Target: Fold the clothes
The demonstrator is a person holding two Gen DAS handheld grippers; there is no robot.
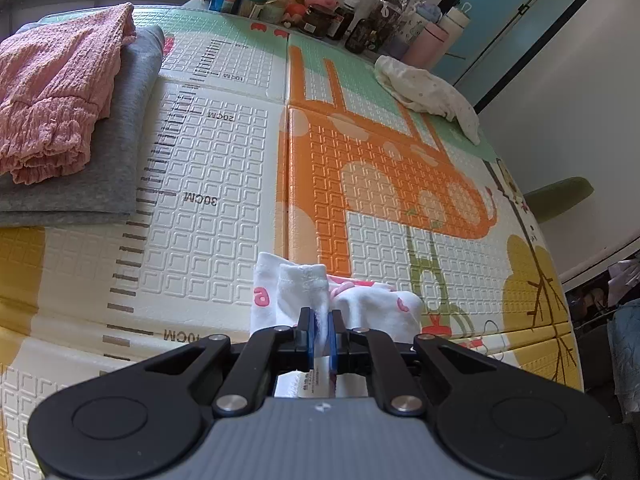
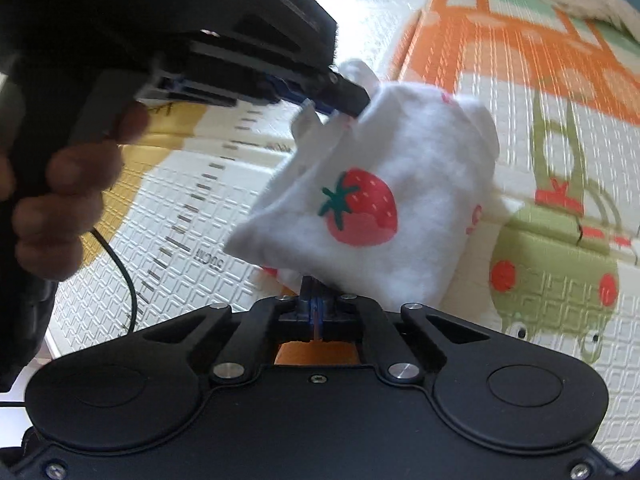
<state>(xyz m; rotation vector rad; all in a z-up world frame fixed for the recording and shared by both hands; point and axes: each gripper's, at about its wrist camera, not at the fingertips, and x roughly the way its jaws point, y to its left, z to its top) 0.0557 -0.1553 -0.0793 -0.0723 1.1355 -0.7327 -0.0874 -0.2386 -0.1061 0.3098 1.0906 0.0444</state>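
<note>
Spread across the whole work surface is a foam play mat (image 1: 224,184) with embossed squares, an orange animal shape, a printed ruler strip and yellow patches. Its far edge is crowded with bottles and jars (image 1: 320,4). At its far left sits a folded pile, a pink crinkled garment (image 1: 56,92) lying on a grey knit one (image 1: 120,152). Near the far right edge, well apart from me, lies a crumpled cream dotted cloth (image 1: 432,92). Between these the middle of the mat is bare.

My left gripper (image 1: 321,334) has its blue-padded jaws nearly together, pinching a bunched edge of a small white garment with pink print (image 1: 304,288). From the right wrist view, that same white garment with a red strawberry (image 2: 360,208) hangs lifted off the mat, tilted, its top corner gripped by my left gripper (image 2: 348,98); fingers (image 2: 64,200) of my left hand wrap the handle, and a thin black cable (image 2: 124,276) trails below.

My right gripper (image 2: 316,300) has its jaws pressed together just under the garment's lower edge. Whether fabric is caught between them I cannot tell; the view is blurred there.
</note>
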